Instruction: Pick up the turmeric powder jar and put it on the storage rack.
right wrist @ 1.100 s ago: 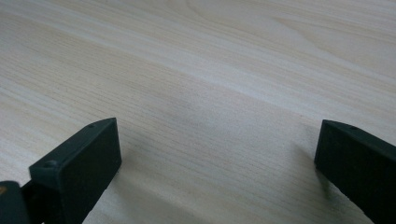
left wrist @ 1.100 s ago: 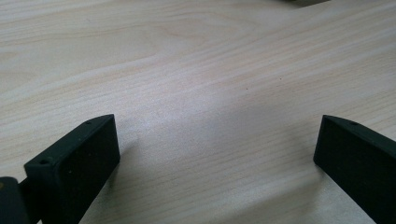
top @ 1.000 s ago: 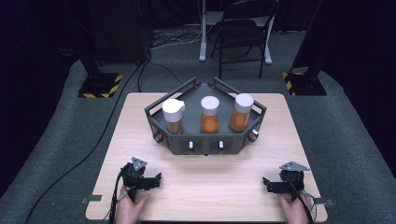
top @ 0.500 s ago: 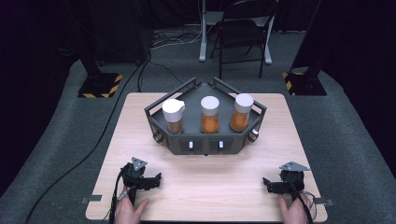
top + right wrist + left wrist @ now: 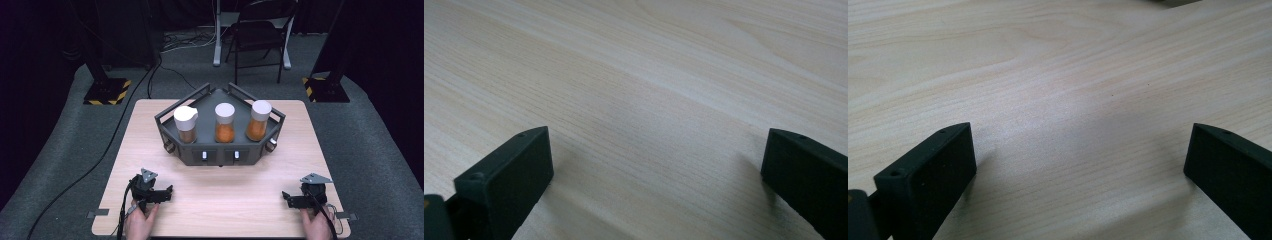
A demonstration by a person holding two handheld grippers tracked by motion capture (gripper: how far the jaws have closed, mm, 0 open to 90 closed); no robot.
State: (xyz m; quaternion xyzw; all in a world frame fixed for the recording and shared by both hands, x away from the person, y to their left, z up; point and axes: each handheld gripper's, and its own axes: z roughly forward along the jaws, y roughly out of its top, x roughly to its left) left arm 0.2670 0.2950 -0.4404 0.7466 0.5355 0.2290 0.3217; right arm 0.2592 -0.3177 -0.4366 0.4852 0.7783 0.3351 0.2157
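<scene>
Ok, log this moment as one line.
left gripper: open, empty, on table | right gripper: open, empty | three jars: upright in rack, untouched

Pale wood, dark grey and orange under dim surroundings

The surface (image 5: 220,200) is light wood with fine straight grain and faint wavy bands. The left gripper (image 5: 162,194) and right gripper (image 5: 290,199) are black, each topped by a grey plate; their fingers (image 5: 928,175) look matt black, faintly speckled. The rack (image 5: 220,152) is dark grey with two small white marks on its front. Three jars (image 5: 224,123) hold orange contents under white lids; the left one seems browner, though the view is soft. The floor (image 5: 60,165) is grey carpet, with yellow-and-black striped bases (image 5: 106,91).
</scene>
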